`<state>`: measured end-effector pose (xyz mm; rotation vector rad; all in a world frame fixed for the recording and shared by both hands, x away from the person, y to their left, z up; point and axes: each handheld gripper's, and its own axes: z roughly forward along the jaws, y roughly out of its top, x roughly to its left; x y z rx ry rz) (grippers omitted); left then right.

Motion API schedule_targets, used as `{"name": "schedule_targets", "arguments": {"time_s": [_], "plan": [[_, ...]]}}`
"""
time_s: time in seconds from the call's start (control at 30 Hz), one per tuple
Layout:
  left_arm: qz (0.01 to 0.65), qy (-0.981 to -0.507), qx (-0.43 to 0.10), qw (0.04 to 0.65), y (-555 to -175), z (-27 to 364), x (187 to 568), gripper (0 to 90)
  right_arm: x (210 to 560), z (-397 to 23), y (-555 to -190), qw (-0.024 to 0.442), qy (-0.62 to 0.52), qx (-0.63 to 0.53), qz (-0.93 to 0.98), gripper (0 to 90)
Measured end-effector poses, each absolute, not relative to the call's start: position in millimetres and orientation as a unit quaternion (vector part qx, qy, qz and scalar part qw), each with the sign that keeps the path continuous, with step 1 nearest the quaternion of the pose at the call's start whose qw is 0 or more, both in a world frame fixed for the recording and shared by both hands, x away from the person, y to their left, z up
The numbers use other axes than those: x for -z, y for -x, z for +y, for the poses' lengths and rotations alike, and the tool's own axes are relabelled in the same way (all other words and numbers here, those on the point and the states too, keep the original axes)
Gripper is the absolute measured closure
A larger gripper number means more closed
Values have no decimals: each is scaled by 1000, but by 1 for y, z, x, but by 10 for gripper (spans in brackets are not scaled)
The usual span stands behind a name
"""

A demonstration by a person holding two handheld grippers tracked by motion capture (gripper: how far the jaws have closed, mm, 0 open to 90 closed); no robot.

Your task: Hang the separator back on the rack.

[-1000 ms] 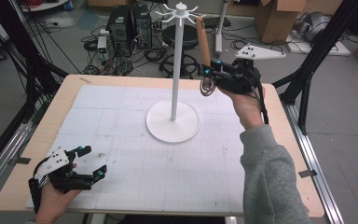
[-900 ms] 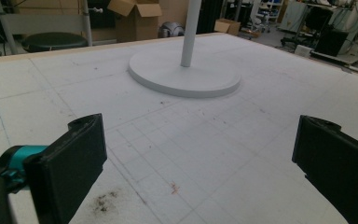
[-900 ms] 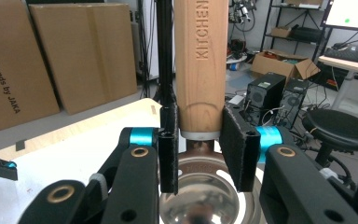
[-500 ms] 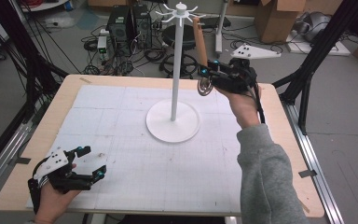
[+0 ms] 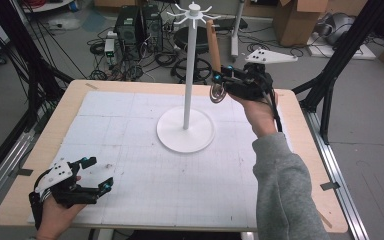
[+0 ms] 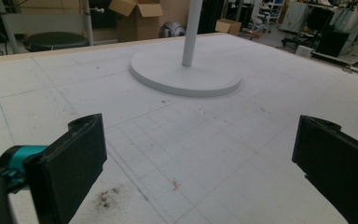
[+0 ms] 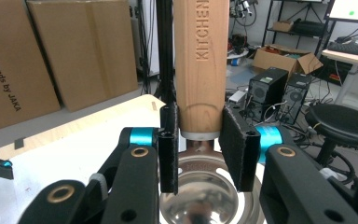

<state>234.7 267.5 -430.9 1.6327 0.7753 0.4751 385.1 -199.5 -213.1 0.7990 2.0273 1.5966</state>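
While the left gripper point(image 5: 99, 172) gapes wide, the right gripper point(image 7: 199, 149) clamps a wooden-handled utensil point(image 7: 199, 60).

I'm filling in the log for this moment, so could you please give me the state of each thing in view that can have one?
Left gripper: open, holding nothing, low over the table near its front left corner.
Right gripper: shut on the wooden-handled utensil, raised beside the stand.
Wooden-handled utensil: held upright, handle up, metal end down, off the table.
White stand: upright on its round base, prongs bare.
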Motion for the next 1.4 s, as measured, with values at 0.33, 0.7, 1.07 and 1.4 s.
{"name": "schedule_targets", "arguments": {"time_s": [0.33, 0.7, 1.07, 1.4], "plan": [[335, -700, -205, 596, -234, 268, 431, 34, 216, -194, -390, 219, -293, -574, 733, 697], [336, -700, -206, 595, -234, 269, 431, 34, 220, -184, -392, 247, -290, -569, 729, 639], [338, -699, -208, 595, -235, 270, 431, 34, 231, -201, -382, 230, -271, -587, 727, 384], [341, -697, -210, 595, -235, 268, 430, 34, 255, -211, -364, 200, -225, -589, 750, 74]]}}
